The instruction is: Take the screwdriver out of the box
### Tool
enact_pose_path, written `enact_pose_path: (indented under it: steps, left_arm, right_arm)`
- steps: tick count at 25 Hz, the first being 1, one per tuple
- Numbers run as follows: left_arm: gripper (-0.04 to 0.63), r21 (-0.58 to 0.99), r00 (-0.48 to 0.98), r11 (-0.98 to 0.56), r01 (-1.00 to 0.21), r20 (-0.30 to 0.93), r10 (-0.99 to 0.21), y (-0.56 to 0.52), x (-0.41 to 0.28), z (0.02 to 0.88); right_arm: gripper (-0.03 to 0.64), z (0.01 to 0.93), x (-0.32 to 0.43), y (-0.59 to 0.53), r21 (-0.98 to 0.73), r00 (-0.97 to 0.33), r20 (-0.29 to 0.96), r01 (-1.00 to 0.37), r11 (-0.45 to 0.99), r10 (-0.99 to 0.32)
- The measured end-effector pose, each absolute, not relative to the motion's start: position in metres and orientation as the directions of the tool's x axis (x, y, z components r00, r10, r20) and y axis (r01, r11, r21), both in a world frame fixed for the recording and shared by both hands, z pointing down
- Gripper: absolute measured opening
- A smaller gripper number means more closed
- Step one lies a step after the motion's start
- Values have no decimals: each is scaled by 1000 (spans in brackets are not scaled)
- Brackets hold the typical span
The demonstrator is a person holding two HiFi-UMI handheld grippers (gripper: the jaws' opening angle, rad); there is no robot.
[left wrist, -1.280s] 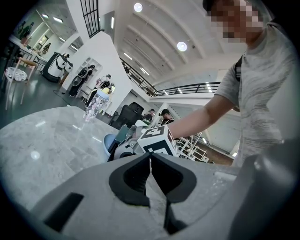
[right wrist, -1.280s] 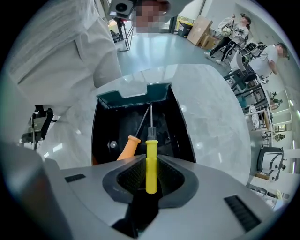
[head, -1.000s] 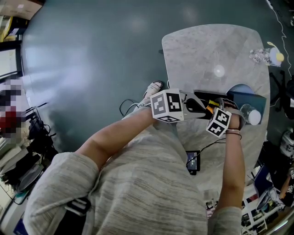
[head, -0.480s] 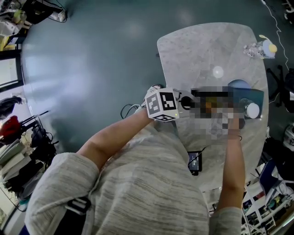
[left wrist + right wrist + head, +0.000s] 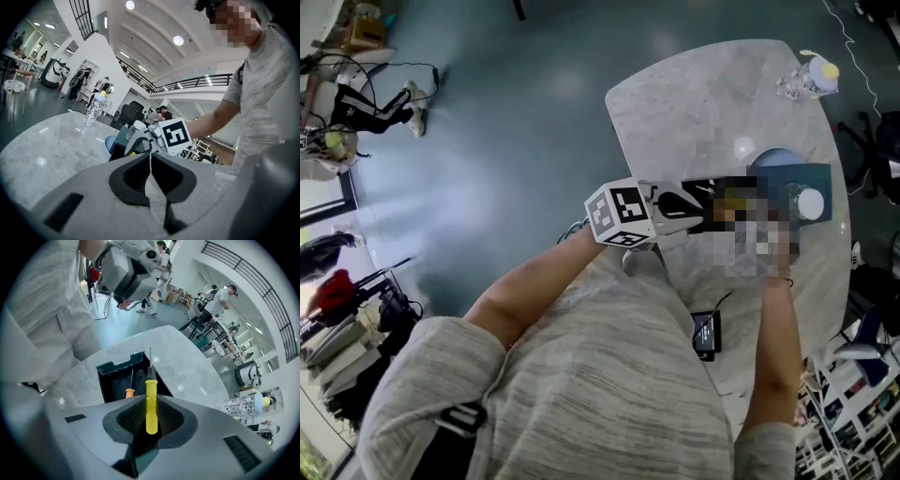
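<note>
We list one yellow screwdriver, handle clamped in our right gripper, shaft running straight ahead of the jaws above the box beyond; left gripper closed, empty, farther off

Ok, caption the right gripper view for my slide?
Right gripper clamps a yellow screwdriver over the open box, orange screwdriver inside.

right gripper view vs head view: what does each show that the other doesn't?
Only the right gripper view: the right gripper with its jaws clamped on the yellow screwdriver, over the open box, and an orange-handled screwdriver lying inside it. Only the head view: a black device on the table near the person. Both: the marble table, the box (partly blurred in the head view) and the left gripper.
</note>
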State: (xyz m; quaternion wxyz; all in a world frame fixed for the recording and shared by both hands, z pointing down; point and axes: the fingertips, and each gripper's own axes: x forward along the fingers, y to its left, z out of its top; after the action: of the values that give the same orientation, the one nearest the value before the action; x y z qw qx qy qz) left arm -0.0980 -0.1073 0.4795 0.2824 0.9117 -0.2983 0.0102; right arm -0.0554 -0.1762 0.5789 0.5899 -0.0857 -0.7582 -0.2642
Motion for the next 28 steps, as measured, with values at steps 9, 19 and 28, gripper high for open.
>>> enact_pose_path:
  steps: [9, 19, 28]
  left_arm:
    - [23, 459, 826, -692, -557, 223, -517, -115, -88, 474]
    - [23, 402, 863, -766, -502, 287, -416, -125, -59, 482]
    - [23, 355, 843, -785, -508, 390, -370, -138, -36, 499]
  right_arm:
    - [66, 532, -55, -181, 310, -467, 854, 103, 945, -229]
    - [66, 501, -33, -177, 215, -582, 740, -271, 938, -337]
    - [66, 479, 8, -171, 107, -614, 644, -518, 849, -456]
